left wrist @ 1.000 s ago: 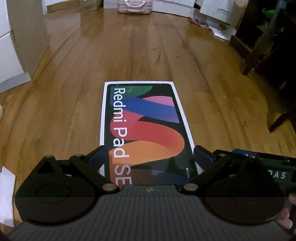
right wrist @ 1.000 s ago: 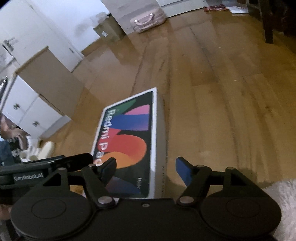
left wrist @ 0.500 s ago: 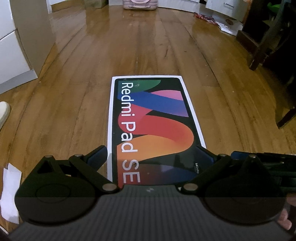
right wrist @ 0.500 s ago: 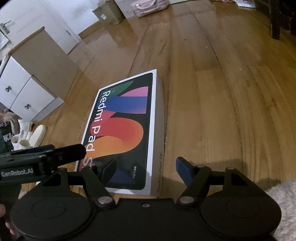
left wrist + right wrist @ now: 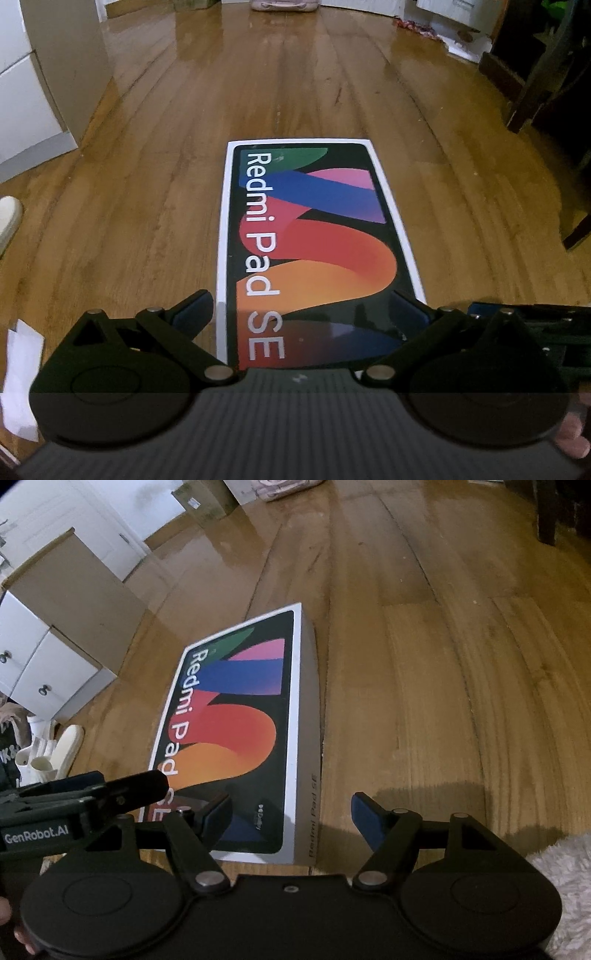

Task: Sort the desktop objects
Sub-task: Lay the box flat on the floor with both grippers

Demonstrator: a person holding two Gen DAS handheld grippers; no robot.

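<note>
A flat Redmi Pad SE box (image 5: 314,236) with a colourful lid lies on the wooden floor (image 5: 147,184). My left gripper (image 5: 301,306) stands open over the box's near end, its fingers spread about as wide as the box, and nothing is pinched. In the right wrist view the same box (image 5: 240,720) lies left of centre. My right gripper (image 5: 291,805) is open at the box's near right corner. Its left finger (image 5: 219,812) is over the lid and its right finger (image 5: 364,814) is over bare floor. A finger (image 5: 147,784) of the left gripper shows at the left.
A white drawer cabinet (image 5: 44,672) and pale slippers (image 5: 66,746) stand to the left. A fluffy white rug (image 5: 561,867) lies at the near right. Dark furniture legs (image 5: 535,74) are at the right, white paper (image 5: 18,369) at the near left, a pink case (image 5: 284,4) far back.
The right gripper has come down and nearer to the box's near right corner, so the box looks larger. The left view tilted slightly; the box shifted right in it. Both jaws kept their width.
</note>
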